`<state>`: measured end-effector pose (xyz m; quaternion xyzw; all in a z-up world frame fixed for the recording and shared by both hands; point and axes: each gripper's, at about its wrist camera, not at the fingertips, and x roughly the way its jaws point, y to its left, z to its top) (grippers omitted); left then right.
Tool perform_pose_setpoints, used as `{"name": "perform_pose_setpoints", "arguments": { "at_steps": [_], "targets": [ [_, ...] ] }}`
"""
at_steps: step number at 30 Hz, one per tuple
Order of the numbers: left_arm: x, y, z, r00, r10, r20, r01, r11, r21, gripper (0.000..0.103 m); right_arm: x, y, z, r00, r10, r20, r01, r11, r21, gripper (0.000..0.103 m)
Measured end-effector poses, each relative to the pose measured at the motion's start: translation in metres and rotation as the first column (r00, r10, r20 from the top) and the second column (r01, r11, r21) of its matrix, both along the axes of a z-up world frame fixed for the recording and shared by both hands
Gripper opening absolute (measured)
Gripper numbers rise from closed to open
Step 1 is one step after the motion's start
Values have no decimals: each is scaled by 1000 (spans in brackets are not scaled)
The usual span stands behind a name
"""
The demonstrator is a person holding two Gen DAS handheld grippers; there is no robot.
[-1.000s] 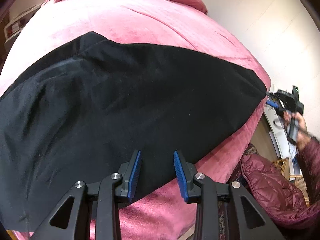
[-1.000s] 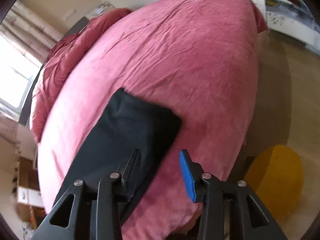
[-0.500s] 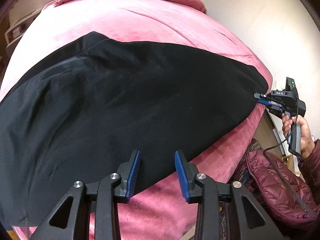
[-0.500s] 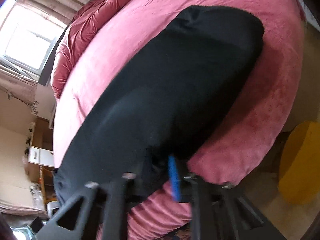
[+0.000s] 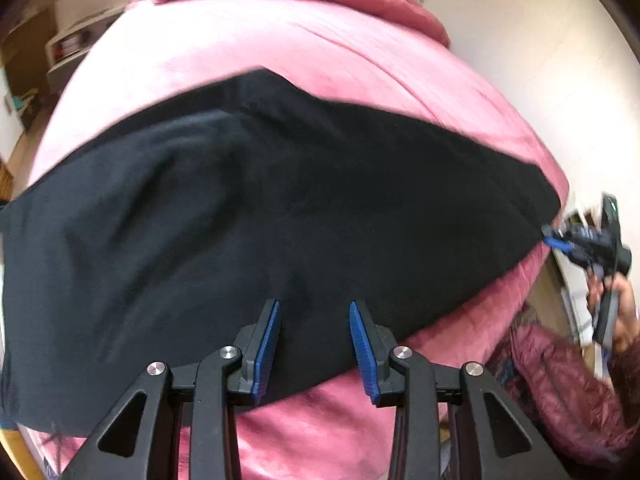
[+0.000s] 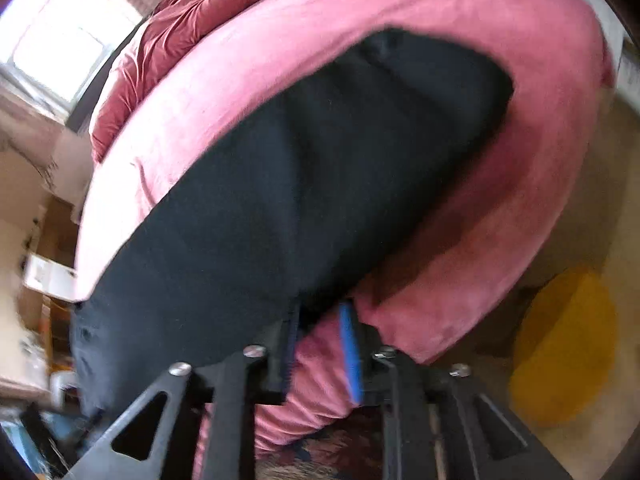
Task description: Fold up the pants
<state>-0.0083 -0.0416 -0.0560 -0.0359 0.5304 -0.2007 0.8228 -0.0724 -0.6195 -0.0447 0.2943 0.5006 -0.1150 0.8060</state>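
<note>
Lying smooth on plush pink bedspread (image 5: 304, 40), black pants (image 5: 280, 208); both jaws parted, empty.

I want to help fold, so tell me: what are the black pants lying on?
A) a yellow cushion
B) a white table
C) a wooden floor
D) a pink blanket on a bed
D: the black pants are spread flat across the pink blanket that covers the bed, with pink showing all around their edges in both wrist views.
</note>
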Motion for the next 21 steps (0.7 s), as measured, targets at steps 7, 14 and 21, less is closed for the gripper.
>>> {"name": "perform_pose_setpoints", "arguments": {
  "at_steps": [7,14,21],
  "targets": [
    [22,45,14,989,142,48,-140,989,-39,36,47,70,56,946,312,86,-301,946,-123,27],
    [29,66,9,985,165,55,-164,986,-27,36,153,231,59,694,703,159,-704,708,-56,27],
    [22,64,-2,988,141,65,-140,990,-24,36,235,333,35,545,827,135,-838,542,61,28]
  ]
}}
